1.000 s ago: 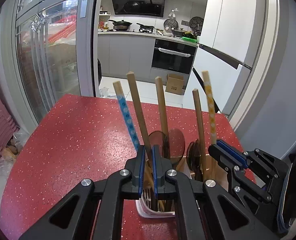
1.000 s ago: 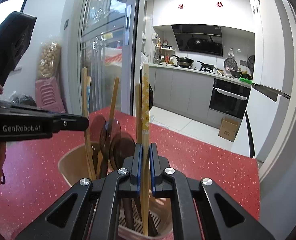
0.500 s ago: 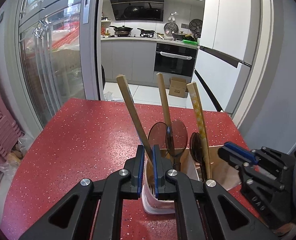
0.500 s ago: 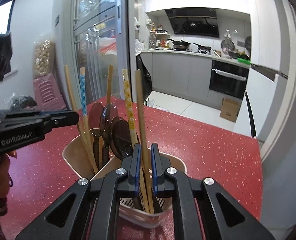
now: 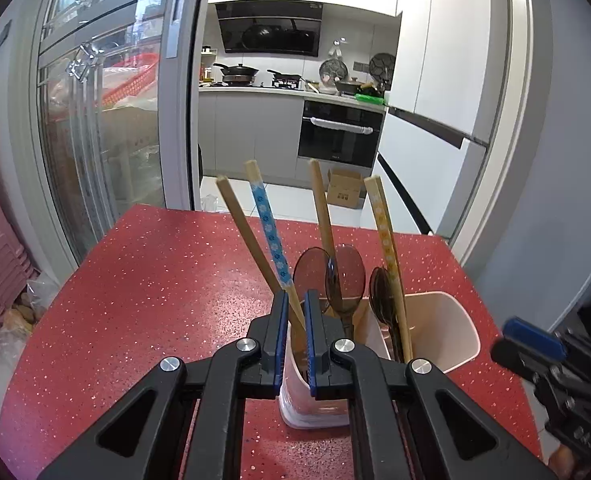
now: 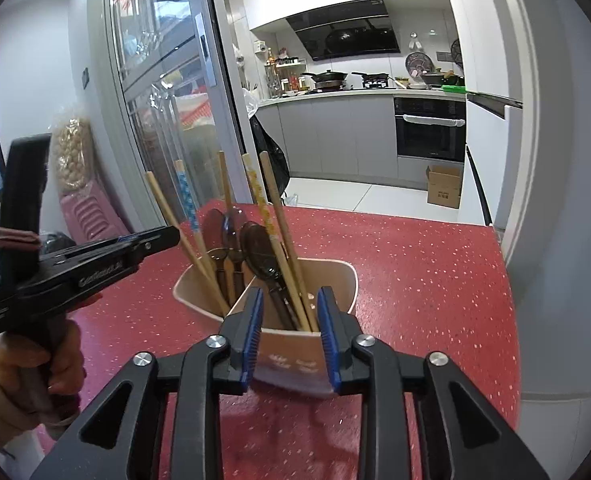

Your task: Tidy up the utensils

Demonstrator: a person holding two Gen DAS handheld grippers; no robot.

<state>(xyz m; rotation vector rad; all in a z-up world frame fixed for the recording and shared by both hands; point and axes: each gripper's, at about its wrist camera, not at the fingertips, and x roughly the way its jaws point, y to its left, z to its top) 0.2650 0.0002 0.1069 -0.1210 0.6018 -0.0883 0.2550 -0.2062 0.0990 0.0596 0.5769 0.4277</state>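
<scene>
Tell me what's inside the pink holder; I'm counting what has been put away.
The pink holder has five chopsticks standing in it, one blue-patterned and one yellow-patterned, plus dark spoons. Its walls and both tongs hide the lower ends, so more could sit unseen.

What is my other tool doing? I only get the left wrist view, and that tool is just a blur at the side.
Observer: The right tool is opening its jaws. Nothing sits between its pads; the pink utensil holder stands just beyond them.
Operator: So it isn't holding the yellow chopstick?
Observer: No. The yellow-patterned chopstick leans in the holder, clear of those pads.
Operator: My left tool pinches what looks like the plain chopstick. What holds that tool?
Observer: A hand, wrapped around its handle at the edge of the right wrist view.
</scene>
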